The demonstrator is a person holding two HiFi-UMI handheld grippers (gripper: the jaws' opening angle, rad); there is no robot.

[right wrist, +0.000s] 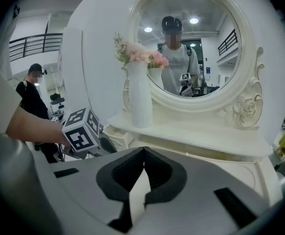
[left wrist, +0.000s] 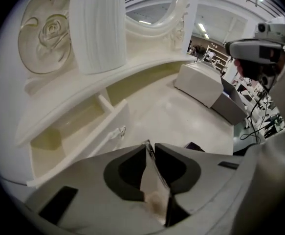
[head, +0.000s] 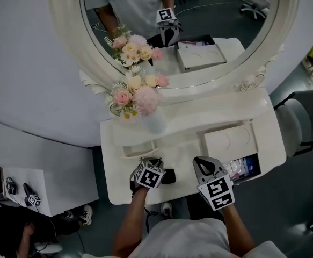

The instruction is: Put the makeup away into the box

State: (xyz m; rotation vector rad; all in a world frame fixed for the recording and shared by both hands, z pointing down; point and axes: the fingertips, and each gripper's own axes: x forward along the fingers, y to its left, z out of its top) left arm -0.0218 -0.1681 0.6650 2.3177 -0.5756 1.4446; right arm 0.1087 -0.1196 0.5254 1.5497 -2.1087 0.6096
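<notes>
Nearest us hang the two grippers, low over the front edge of the white table (head: pixel 186 147). We see the left gripper (left wrist: pixel 150 144) tipped steeply down. Its jaws are a narrow slit apart with only pale tabletop showing through the gap, and we can make out nothing clamped in them. Just to its right on the table lies a dark item (head: pixel 169 176) that we cannot identify.

The right gripper (right wrist: pixel 143 149) has its jaws pressed together at the tips, with nothing between them. It faces the vase (right wrist: pixel 140 94) and the round mirror (right wrist: pixel 196 48), and the left gripper's marker cube (right wrist: pixel 81 129) shows off to its left.

The box (head: pixel 228 140), white and flat, sits on the right half of the table, beyond the right gripper. We find the makeup (head: pixel 245 167), in coloured packs, in a dark open case (head: pixel 256 165) at the table's front right corner. The case is just beside the box's near side, though we cannot tell whether the two touch.

A small drawer (head: pixel 140 148) stands pulled out under the shelf on the left, below the vase and its flowers (head: pixel 135 97).
</notes>
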